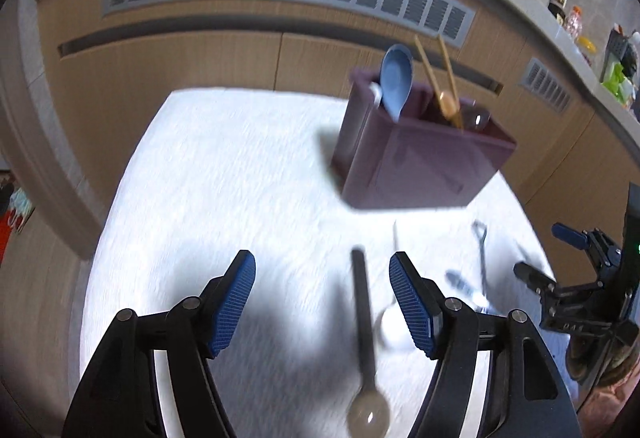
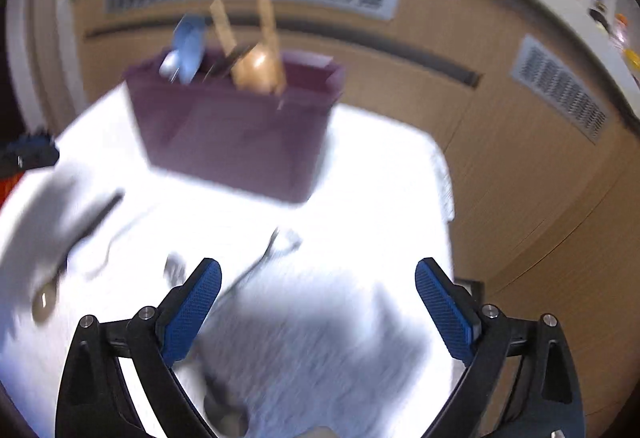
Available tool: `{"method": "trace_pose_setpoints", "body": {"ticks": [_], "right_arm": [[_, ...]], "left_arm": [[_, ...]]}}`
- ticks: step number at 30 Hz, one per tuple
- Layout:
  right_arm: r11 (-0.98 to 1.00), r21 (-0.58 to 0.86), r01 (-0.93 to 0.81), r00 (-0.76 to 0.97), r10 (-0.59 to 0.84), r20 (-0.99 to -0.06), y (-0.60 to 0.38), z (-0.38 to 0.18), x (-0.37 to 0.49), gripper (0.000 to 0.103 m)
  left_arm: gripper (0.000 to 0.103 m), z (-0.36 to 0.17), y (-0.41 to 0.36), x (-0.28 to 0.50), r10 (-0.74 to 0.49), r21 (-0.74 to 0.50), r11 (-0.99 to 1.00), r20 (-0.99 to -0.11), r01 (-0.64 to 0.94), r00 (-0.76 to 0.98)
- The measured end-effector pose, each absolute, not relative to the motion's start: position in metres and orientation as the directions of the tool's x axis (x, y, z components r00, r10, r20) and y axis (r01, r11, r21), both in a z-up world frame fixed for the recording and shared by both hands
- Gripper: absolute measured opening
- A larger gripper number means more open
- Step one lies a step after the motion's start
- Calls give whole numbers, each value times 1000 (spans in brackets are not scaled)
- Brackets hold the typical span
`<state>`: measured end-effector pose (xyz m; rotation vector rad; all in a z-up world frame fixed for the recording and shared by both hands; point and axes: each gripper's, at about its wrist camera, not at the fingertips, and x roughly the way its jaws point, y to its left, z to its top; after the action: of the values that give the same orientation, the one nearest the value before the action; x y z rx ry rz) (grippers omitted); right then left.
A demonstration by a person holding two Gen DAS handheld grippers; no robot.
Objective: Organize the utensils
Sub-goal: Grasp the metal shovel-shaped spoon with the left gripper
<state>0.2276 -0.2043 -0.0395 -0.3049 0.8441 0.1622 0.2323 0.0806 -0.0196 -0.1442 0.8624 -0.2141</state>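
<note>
The table [image 1: 224, 173], covered in a white textured cloth, fills most of both wrist views, with wood-panelled cabinets and grey vent grilles behind it. On its far part stands the maroon utensil holder [image 1: 416, 153], upright, carrying a light blue spoon [image 1: 396, 77], wooden chopsticks [image 1: 438, 77] and a wooden spoon whose bowl shows best from the right wrist [image 2: 258, 71].

The left hand-held gripper [image 1: 322, 302] tilts down toward the cloth, its jaws spread moderately wide and holding nothing. A dark-handled ladle [image 1: 365, 334] lies on the cloth between its blue pads, touching neither, with its rounded bowl nearest the camera. A white spoon [image 1: 394, 322] lies just beside the right pad, and a thin metal utensil [image 1: 482, 258] lies further right.

The right hand-held gripper [image 2: 318, 302] also pitches downward over the cloth, its jaws very wide and empty. The thin metal utensil lies just ahead of its left pad. Both views are blurred, so the smaller utensils cannot be told apart more exactly.
</note>
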Motion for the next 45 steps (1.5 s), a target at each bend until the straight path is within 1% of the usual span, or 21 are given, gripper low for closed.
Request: {"method": "trace_pose_setpoints", "body": {"ticks": [3,5,7,9,11,13,17,19,22,24,26,30,31,32,33,34,35,37,39,40,45], "right_arm": [[922,-179,-344,595,67,-801,-195,-52,212,96],[915,-148,-376,561,98,-822,-191,-59,200,96],[931,-101,-352,543,115,-832,-191,-63,191,96],[957,-39,-289,548,132,-826,-193,-65,182,96],[961,-11,-275,550,148,-822,-192,-65,176,95],[962,-48,-269,559,116,-821,-192,-65,173,94],[962,-168,-217,619,2,-785,-208,-57,170,94],[964,-195,-183,640,-34,-768,-220,-52,169,94],[976,-183,-119,657,-60,-752,-244,-43,167,95],[984,-170,-51,669,-92,-737,-264,-39,164,95],[990,-144,12,677,-114,-727,-284,-37,162,95],[990,-65,124,672,-132,-729,-323,-38,155,95],[989,-55,138,671,-134,-730,-328,-39,152,95],[988,-47,150,671,-136,-729,-334,-40,150,96],[987,-43,158,671,-139,-728,-338,-41,147,96],[986,-40,162,672,-140,-727,-342,-42,144,96],[985,-36,166,674,-140,-726,-345,-43,142,96],[985,-28,169,674,-137,-726,-349,-44,140,96],[986,-21,164,675,-128,-727,-351,-45,138,96],[986,-24,164,675,-129,-726,-350,-45,138,96],[987,-25,156,686,-127,-716,-346,-39,137,96]], "left_arm": [[70,-29,87,219,-237,-211,970,-748,117,620],[72,-35,91,213,-233,-213,971,-760,107,606],[73,-41,92,209,-232,-214,972,-772,101,592],[73,-45,92,205,-232,-219,971,-777,95,585],[73,-46,88,201,-232,-218,971,-775,96,588],[73,-46,77,195,-257,-212,966,-771,146,582],[73,-42,50,181,-307,-184,948,-745,260,592],[72,-42,35,177,-342,-186,931,-740,313,579],[69,-41,5,169,-410,-198,892,-735,407,540],[69,-40,-16,164,-425,-184,876,-731,445,534],[69,-43,-36,164,-419,-172,874,-738,454,529],[69,-55,-69,173,-366,-131,891,-774,436,516],[67,-58,-78,175,-347,-110,894,-782,434,518],[62,-59,-84,178,-331,-94,897,-789,431,518],[58,-61,-90,180,-321,-83,899,-795,431,515],[52,-62,-94,184,-304,-68,902,-802,427,514],[49,-65,-96,187,-285,-52,906,-810,420,513],[48,-67,-99,191,-272,-48,911,-817,410,508],[36,-65,-99,192,-272,-46,911,-815,411,512],[33,-63,-97,192,-279,-55,910,-815,412,508],[33,-41,-86,181,-294,-43,908,-773,417,562]]}}
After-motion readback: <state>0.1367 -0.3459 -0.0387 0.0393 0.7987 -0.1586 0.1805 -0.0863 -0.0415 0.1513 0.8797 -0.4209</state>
